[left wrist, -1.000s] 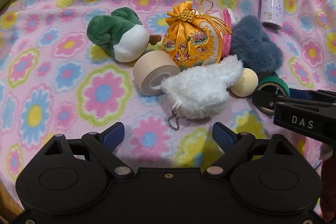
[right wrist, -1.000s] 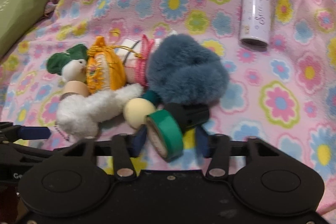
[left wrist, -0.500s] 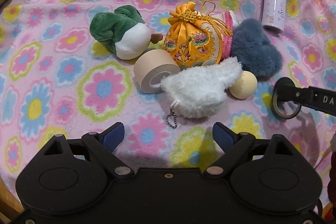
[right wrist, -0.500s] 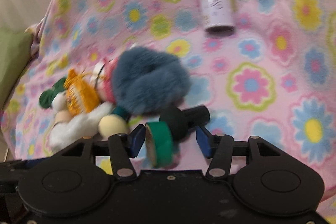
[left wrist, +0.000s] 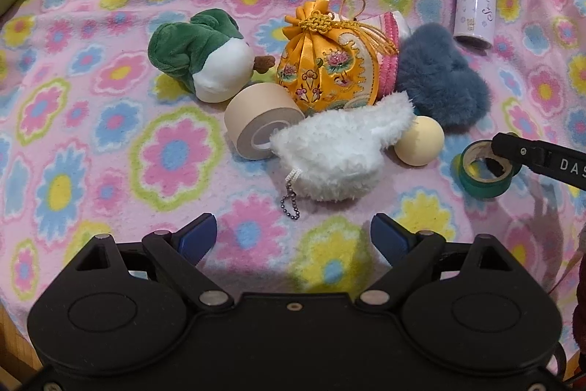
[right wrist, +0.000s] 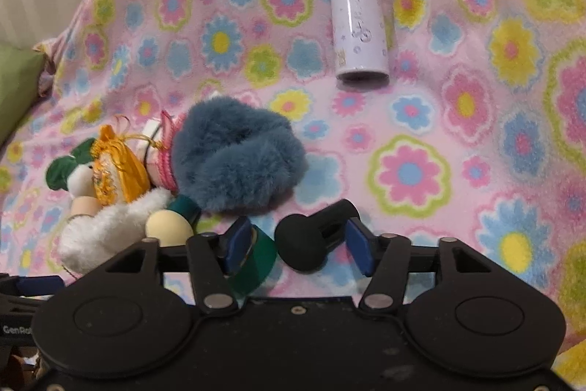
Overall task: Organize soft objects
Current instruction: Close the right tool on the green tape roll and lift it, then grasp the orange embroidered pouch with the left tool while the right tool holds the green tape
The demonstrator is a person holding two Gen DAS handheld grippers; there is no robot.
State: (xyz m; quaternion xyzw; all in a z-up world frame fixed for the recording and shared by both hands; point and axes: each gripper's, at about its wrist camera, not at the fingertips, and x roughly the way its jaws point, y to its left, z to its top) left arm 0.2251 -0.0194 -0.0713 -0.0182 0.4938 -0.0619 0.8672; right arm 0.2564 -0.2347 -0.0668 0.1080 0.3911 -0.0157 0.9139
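Nearest in the right wrist view, the right gripper (right wrist: 298, 246) has its jaws opening, with a green tape roll (right wrist: 254, 262) against the left pad and a black rubber-like knob piece (right wrist: 311, 240) lying between the pads; neither looks squeezed any more, so this reads as a release of hard items set apart from the soft ones. To do it well, the person should let the jaws spread fully before lifting, then draw back along the fingers so the tape does not catch on a pad and roll toward the plush pile.

The left gripper (left wrist: 293, 237) hovers with fingers spread wide and nothing between them, low over the floral blanket (left wrist: 91, 141).

Just beyond it lies the white fluffy pouch (left wrist: 337, 152) with its bead chain, touching a beige tape roll (left wrist: 256, 127) on one side and a cream ball (left wrist: 419, 141) on the other. Behind these sit the green-and-white plush (left wrist: 205, 57), the orange embroidered drawstring pouch (left wrist: 326, 72) and the blue-grey furry piece (left wrist: 439, 83), all crowded together mid-blanket. Farthest, toward the blanket's far right corner, a lavender bottle (left wrist: 474, 6) lies well apart.

Next likely the hard beige roll and ball need pulling clear of the cluster; a gentle grip avoids dragging the fluffy pouch along.
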